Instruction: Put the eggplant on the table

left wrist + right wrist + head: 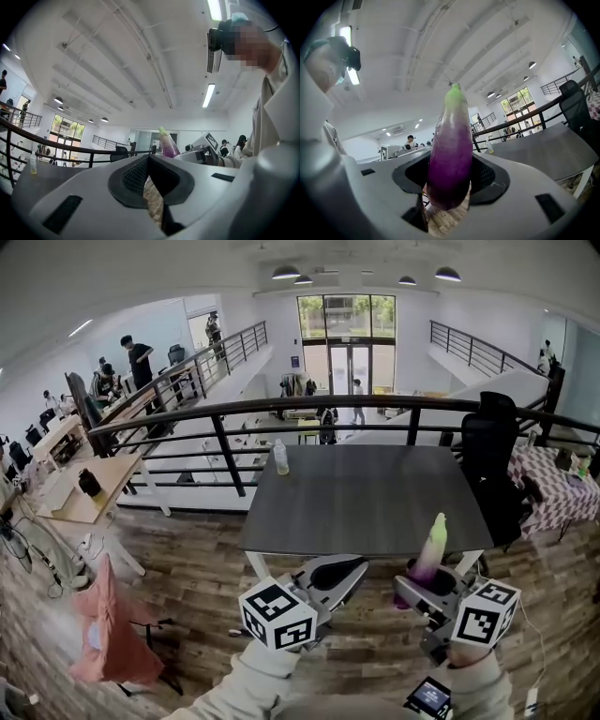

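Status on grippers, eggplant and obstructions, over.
Left gripper shut, empty. Right gripper shut on eggplant, upright, not yet on table. Bottle near table's far left edge, out of the way.

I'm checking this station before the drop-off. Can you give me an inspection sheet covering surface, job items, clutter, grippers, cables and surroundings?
Surface: dark grey table, with one bottle standing on it.
Job's things: eggplant, upright with its green tip up, held short of the table's near edge and not yet on the table.
Clutter: small bottle, near the table's far left corner.
Grippers: right gripper is shut on the eggplant's lower end; left gripper is shut with nothing in it.
Cables: loose cords on the floor at far left, away from the table.
Surroundings: railing behind the table, black chair to its right, wooden floor, pink cloth at left.
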Demonstrator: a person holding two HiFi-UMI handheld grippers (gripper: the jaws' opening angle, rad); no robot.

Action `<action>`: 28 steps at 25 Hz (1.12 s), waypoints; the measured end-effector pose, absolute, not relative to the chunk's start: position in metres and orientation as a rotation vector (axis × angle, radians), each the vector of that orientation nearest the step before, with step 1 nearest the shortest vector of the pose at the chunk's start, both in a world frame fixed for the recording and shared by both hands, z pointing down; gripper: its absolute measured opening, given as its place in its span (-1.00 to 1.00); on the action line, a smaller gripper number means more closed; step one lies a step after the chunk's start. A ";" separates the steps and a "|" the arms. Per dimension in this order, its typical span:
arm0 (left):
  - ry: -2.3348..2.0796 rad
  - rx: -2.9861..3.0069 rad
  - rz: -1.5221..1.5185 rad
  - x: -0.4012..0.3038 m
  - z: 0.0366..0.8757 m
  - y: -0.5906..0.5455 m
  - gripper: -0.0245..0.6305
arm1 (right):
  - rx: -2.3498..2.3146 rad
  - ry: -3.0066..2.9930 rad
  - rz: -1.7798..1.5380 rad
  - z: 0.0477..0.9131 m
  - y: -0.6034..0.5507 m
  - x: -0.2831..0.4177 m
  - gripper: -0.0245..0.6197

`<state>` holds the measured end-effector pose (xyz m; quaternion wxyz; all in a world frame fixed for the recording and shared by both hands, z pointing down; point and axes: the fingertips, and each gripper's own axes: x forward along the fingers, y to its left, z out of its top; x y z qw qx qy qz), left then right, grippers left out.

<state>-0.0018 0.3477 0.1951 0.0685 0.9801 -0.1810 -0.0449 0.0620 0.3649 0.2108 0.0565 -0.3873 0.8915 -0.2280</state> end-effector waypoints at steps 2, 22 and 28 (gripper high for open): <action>-0.556 2.955 -0.123 0.008 0.199 0.345 -0.91 | -1.171 2.688 -0.691 0.212 0.364 0.075 -0.20; -0.647 2.878 -0.110 0.062 0.230 0.332 -0.91 | -1.080 2.726 -0.828 0.254 0.366 0.136 -0.20; -0.653 2.850 -0.146 0.060 0.234 0.315 -0.91 | -1.087 2.746 -0.830 0.255 0.351 0.134 -0.19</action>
